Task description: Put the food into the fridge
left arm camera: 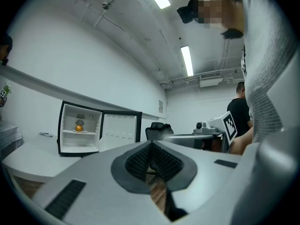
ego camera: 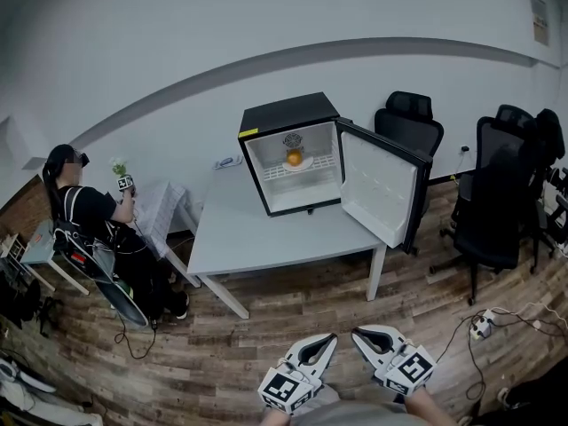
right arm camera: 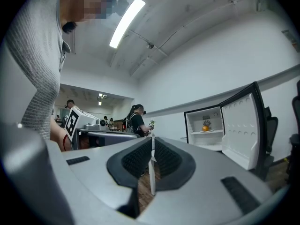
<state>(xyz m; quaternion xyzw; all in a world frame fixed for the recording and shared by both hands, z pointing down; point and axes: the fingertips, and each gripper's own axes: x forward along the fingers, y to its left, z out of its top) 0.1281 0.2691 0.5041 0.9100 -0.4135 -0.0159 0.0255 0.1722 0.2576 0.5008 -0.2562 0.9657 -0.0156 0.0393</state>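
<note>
While the orange fruit (ego camera: 294,157) sits on a small white plate (ego camera: 306,164) on the upper shelf inside the fridge (ego camera: 286,115), neither tong has anything in it. Fridge stands on the grey table (ego camera: 257,233) w/ its door (ego camera: 380,185) swung wide open to the right. Left gripper (ego camera: 332,336) & right gripper (ego camera: 355,332) are low at the bottom edge, side by side over the wood floor (ego camera: 222,353), well apart from the table. Both have jaws closed tip to tip, pads meeting, holding nothing. Seated person (ego camera: 89,216) at far left; black office chairs (ego camera: 406,122) right of the fridge.
</note>
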